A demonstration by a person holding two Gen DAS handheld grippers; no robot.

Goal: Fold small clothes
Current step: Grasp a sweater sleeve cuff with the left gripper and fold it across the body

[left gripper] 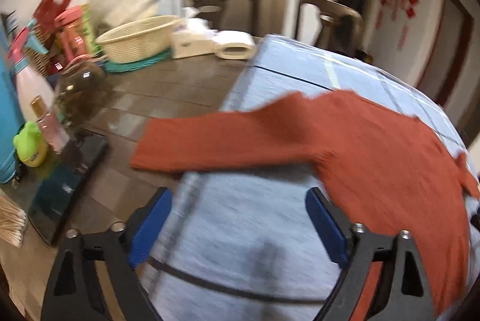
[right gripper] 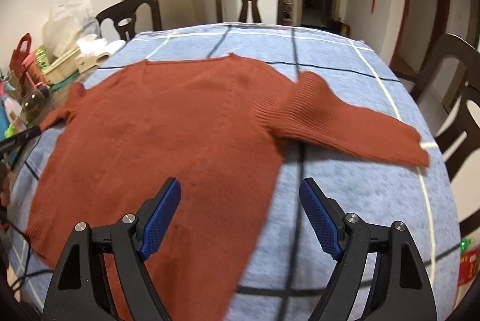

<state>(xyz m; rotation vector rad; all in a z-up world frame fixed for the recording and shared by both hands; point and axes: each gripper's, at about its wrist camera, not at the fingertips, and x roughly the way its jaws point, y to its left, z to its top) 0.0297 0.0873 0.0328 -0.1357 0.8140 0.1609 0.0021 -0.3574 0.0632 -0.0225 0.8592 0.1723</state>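
Note:
A rust-red knit sweater (right gripper: 180, 123) lies flat on a light blue checked blanket (right gripper: 345, 201), both sleeves spread out. My right gripper (right gripper: 240, 201) is open and empty, above the sweater's lower right hem. In the left wrist view the sweater (left gripper: 375, 147) lies to the right, its left sleeve (left gripper: 210, 141) reaching off the blanket (left gripper: 240, 231) onto the wooden table (left gripper: 168, 93). My left gripper (left gripper: 238, 219) is open and empty, above the blanket just below that sleeve.
The table's left end holds a cream basket (left gripper: 138, 39), bottles (left gripper: 30, 87), a glass jar (left gripper: 81, 87), a tissue box (left gripper: 192, 43) and a dark tablet (left gripper: 69, 186). Wooden chairs (right gripper: 249, 0) stand around the table. A black cable (left gripper: 234, 288) lies on the blanket.

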